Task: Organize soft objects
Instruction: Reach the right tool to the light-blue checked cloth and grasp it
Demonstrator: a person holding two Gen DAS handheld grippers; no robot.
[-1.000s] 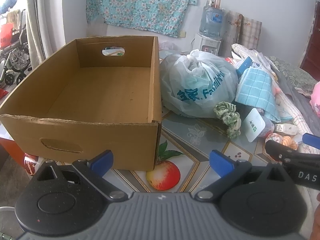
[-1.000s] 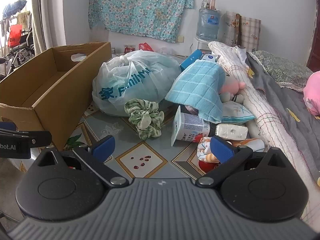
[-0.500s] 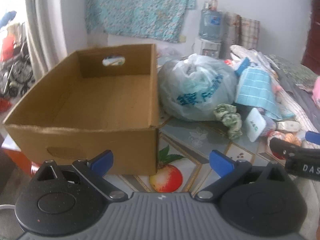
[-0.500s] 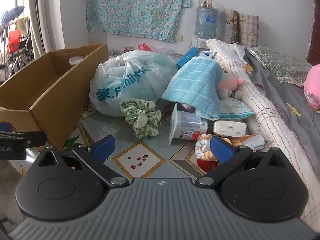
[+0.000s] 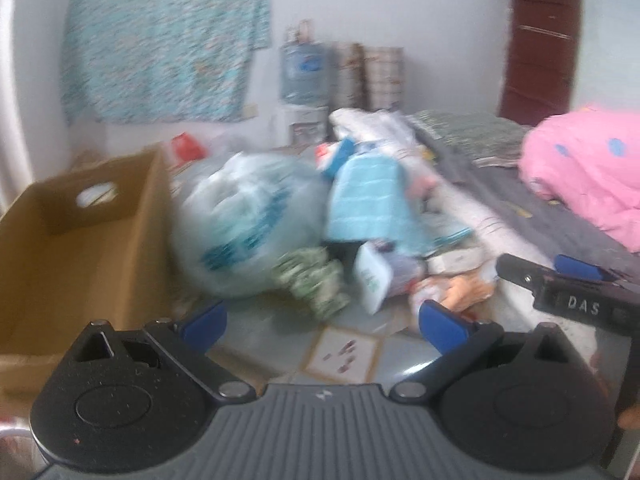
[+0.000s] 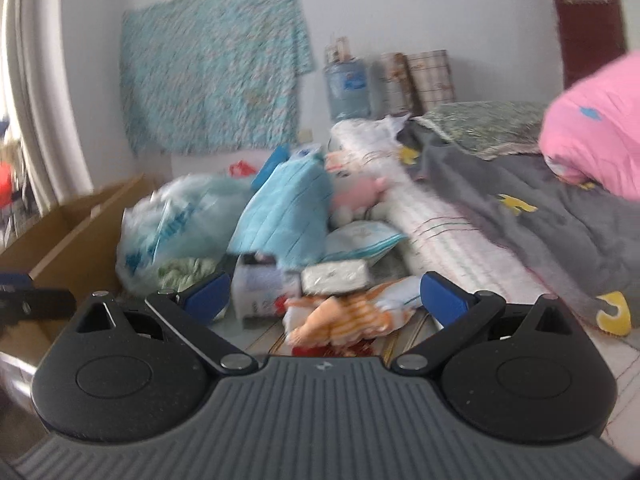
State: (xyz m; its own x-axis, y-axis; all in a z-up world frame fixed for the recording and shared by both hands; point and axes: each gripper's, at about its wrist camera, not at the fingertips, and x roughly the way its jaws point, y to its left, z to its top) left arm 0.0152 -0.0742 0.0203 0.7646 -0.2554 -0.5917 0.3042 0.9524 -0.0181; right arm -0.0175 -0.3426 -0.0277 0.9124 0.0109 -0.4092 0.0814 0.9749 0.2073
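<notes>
Both sets of tongs are spread wide with nothing in them: the left gripper (image 5: pixel 322 322) hangs over the tiled tabletop (image 5: pixel 340 354), and the right gripper (image 6: pixel 322 296) now sits right over the orange-and-white striped soft cloth bundle (image 6: pixel 340 318). Compared with a second ago, both cameras have swung away from the open brown cardboard box (image 5: pixel 80 248) toward the clutter, and everything's motion-blurred, so I'd guess the sorting hasn't started and the striped bundle is the first pick. Using the box as landmark: the pale plastic shopping bag with blue lettering (image 5: pixel 248 228) presses up against its right wall, the green-and-white fabric scrunchie (image 5: pixel 316 280) lies just past the bag, then the light-blue checked towel (image 6: pixel 286 212) draped over the pile, with a small pink plush toy (image 6: pixel 360 194) behind it, farthest from the box. The box looks empty inside, so plenty of room there. The tight spot is the bag crowding that wall, and the two grippers are close to each other.
</notes>
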